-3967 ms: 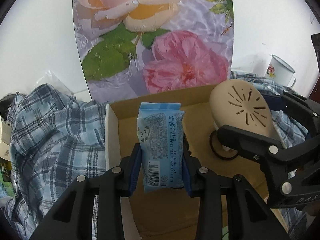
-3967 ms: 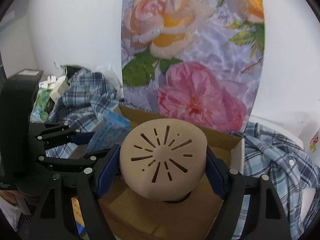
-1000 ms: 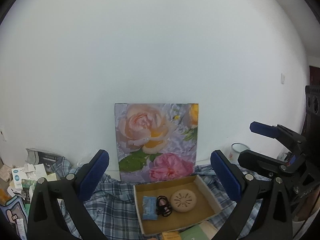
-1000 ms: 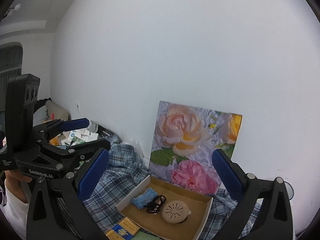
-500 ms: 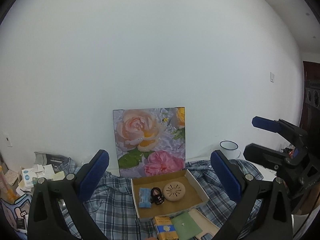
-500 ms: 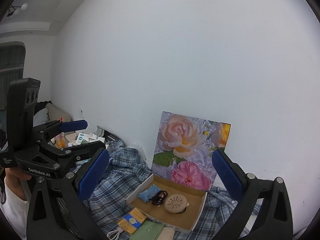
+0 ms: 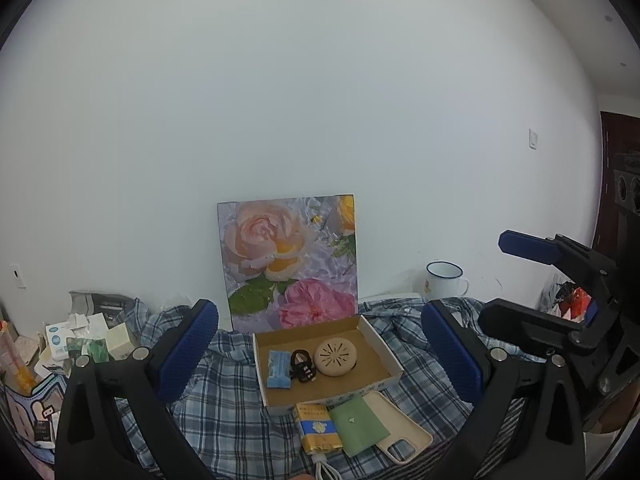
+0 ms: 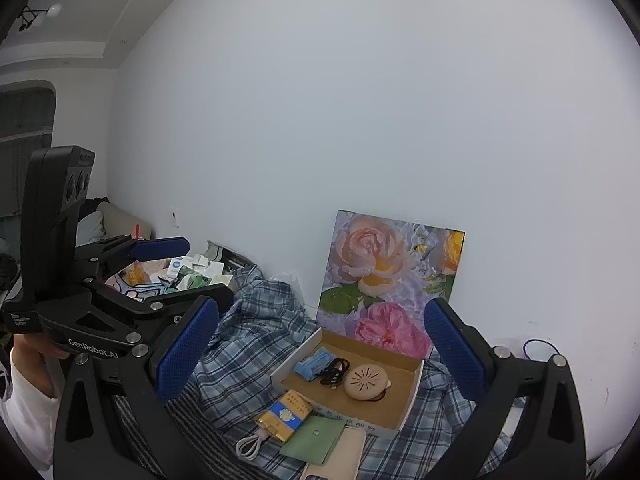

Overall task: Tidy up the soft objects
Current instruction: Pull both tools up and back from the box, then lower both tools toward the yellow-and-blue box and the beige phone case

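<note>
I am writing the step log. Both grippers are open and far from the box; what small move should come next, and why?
Probably lower the left gripper toward the green pouch in front of the box. The blue pack and tan disc already lie inside, the pouch lies outside, and both grippers are empty.

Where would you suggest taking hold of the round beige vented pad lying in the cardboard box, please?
Probably from above, closing the gripper across the rim of the round beige vented pad. It lies flat and domed in the shallow cardboard box, with black hair ties beside its left edge, so place the fingers front and back, where bare cardboard shows.
</note>
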`<state>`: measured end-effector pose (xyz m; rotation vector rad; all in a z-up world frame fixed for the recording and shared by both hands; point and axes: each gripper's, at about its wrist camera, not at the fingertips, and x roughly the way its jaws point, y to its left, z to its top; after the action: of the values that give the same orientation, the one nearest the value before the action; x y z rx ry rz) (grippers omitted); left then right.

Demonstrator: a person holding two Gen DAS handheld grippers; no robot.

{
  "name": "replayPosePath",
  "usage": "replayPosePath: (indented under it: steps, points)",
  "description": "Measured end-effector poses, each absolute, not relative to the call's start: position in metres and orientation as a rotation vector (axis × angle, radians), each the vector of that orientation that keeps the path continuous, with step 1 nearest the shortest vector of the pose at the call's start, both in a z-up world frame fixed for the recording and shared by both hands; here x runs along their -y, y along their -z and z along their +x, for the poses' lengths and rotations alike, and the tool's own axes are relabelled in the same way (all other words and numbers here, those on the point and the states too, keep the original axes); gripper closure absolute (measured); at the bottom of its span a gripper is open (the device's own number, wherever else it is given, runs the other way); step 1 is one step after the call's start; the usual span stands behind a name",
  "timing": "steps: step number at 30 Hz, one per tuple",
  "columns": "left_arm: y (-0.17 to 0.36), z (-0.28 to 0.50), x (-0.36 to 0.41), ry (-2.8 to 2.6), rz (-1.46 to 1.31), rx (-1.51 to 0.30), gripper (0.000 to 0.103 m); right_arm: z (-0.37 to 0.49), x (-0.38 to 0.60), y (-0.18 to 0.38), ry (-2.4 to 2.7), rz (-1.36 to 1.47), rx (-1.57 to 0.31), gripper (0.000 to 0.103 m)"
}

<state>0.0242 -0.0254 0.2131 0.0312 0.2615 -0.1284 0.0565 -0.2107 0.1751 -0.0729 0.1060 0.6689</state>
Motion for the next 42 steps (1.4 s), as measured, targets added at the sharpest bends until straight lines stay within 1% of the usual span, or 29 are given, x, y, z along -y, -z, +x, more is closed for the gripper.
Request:
replayPosePath:
  steps: [17,42]
  points:
    - [-0.182,0.026,0.03,0.135,0.024,-0.339,0.0,0.054,0.217,-0.147,-0.658,-0.038,-0.166,0.0]
    - [-0.106,0.062,0.029,0.13,0.002,-0.532,0.0,0.083,0.212,-0.065,-0.65,-0.017,-0.365,0.0]
